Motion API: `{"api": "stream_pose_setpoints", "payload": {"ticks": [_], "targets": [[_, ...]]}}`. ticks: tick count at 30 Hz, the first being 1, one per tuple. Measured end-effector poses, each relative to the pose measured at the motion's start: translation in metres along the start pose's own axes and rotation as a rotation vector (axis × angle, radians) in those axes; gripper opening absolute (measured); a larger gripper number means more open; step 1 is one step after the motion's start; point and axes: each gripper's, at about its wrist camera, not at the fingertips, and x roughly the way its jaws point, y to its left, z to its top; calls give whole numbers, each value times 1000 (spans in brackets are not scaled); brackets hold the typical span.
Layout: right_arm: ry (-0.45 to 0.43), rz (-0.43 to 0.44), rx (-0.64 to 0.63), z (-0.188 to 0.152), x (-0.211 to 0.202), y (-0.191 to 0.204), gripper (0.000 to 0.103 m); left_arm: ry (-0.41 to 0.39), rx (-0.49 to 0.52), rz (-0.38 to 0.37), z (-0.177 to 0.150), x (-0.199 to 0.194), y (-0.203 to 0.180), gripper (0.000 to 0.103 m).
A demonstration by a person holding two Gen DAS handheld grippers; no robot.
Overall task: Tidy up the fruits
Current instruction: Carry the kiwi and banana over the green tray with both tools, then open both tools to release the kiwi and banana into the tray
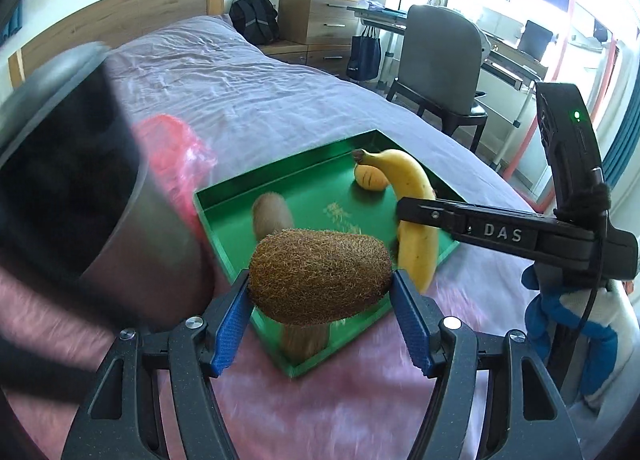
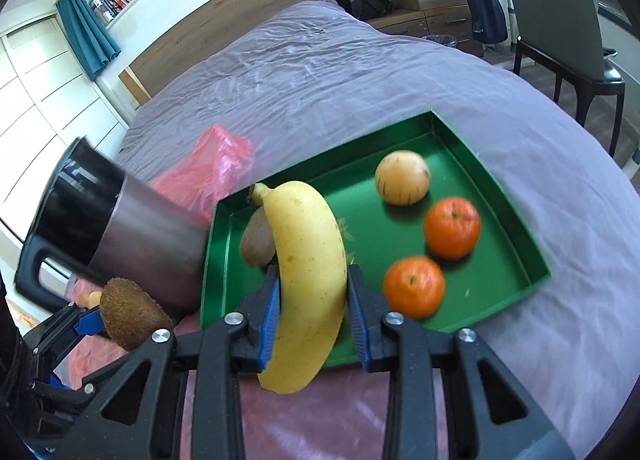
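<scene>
My left gripper is shut on a brown fuzzy kiwi, gripped end to end between the blue pads, above the near corner of a green tray. The same kiwi shows at the lower left of the right wrist view. My right gripper is shut on a yellow banana, held upright over the tray's near edge. That banana also appears in the left wrist view. In the tray lie another kiwi, a pale yellow round fruit and two oranges.
A steel mug with a black rim and handle stands tilted just left of the tray, with a pink plastic bag behind it. The tray rests on a bed with a purple sheet. A chair and a desk stand to the right.
</scene>
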Motion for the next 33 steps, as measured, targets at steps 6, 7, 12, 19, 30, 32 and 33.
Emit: {"api": "stream_pose_setpoints", "payload": {"ticks": [6,7,12,19,30,32,33], "targets": [[55,-40,-43,26,41,-17,18,53,-14,-13,17,53,-3,62],[68,-47,-56,28,48,-18,19,62,-18,-15,18,60,-3,62],[118,-56,-79,30,74,-31,19,97,-26,-12,20,89,0,62],[116,-79,-117,33,87,-29,19,114,-20,-29,27,117,-1,62],[101,-189,-201,37,95,-17,20,165,-50,-12,20,137,10,63],[98,-191,-196,37,95,-18,20,167,-60,-6,19,136,11,63],[98,-192,-193,37,94,-18,20,169,-62,-4,19,136,11,63]]}}
